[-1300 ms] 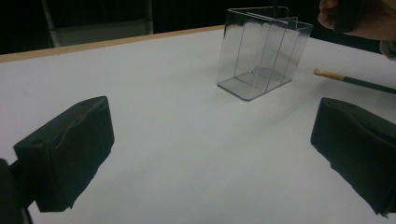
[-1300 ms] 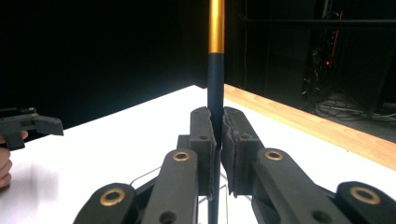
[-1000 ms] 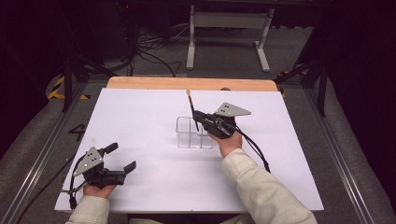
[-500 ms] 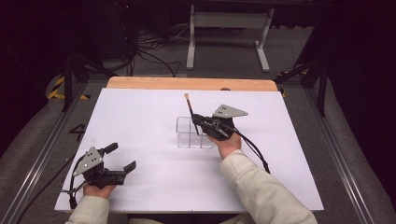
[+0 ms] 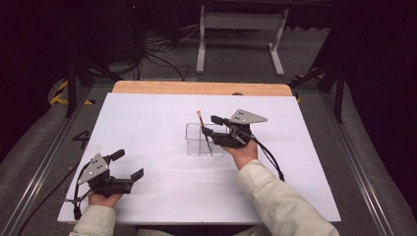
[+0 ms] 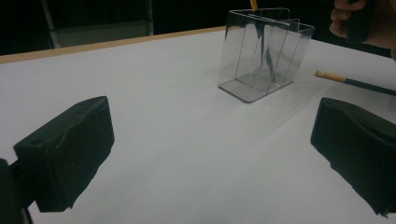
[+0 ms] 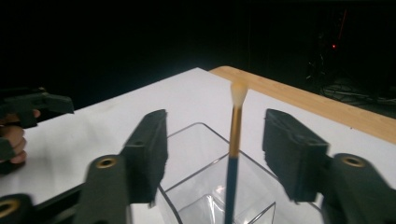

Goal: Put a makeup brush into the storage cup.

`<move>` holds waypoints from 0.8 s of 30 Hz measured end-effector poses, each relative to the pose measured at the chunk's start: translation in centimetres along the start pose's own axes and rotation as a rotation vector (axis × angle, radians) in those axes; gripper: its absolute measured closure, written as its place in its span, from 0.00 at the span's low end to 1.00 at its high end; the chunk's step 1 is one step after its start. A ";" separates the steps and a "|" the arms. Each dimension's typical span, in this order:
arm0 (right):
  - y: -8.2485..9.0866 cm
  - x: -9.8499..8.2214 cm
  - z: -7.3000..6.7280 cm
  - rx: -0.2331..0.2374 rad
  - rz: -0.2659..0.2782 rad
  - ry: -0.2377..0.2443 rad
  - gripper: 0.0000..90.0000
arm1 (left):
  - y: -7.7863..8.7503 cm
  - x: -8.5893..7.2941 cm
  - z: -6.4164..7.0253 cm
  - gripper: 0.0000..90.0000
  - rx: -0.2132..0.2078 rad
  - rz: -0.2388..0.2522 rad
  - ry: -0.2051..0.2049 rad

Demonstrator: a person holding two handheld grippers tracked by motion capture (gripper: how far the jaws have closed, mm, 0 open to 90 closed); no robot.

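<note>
A clear plastic container (image 5: 203, 140) with compartments stands mid-table. A dark-handled brush (image 5: 201, 123) with a pale tip stands leaning in it. My right gripper (image 5: 210, 126) is at the container's right side; its jaws have just been opening. In the right gripper view the brush (image 7: 233, 140) rises free between the parted jaws of the right gripper (image 7: 215, 123), over the container (image 7: 196, 186). My left gripper (image 5: 129, 163) rests open and empty near the table's front left. The left gripper view has the left gripper (image 6: 212, 154), the container (image 6: 261, 53) and a second brush (image 6: 348, 80) lying flat beside it.
A white sheet (image 5: 147, 123) covers the table, with a wooden edge (image 5: 196, 87) at the far side. Beyond it are a dark floor, cables (image 5: 157, 54) and a white stand (image 5: 236, 29).
The right gripper's jaws have parted and let go of the brush. The brush has dropped lower into the container. The left gripper has not moved.
</note>
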State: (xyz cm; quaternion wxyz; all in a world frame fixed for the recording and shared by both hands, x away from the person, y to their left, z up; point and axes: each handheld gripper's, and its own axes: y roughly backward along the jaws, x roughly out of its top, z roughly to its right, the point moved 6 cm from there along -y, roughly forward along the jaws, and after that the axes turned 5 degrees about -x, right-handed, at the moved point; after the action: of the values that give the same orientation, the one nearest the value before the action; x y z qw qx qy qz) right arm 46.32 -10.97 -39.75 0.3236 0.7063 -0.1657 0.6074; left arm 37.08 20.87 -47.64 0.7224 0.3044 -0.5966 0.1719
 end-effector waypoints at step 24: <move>9.4 2.8 1.2 -0.052 0.031 -0.007 0.12 | -0.6 0.3 -0.3 0.00 0.002 -0.003 -0.008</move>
State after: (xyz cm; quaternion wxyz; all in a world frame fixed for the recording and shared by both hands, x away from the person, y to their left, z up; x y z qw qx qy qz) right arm 41.89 -18.20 -34.69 0.3318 0.6970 -0.1934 0.6055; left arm 37.77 20.53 -47.53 0.7200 0.3066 -0.5988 0.1703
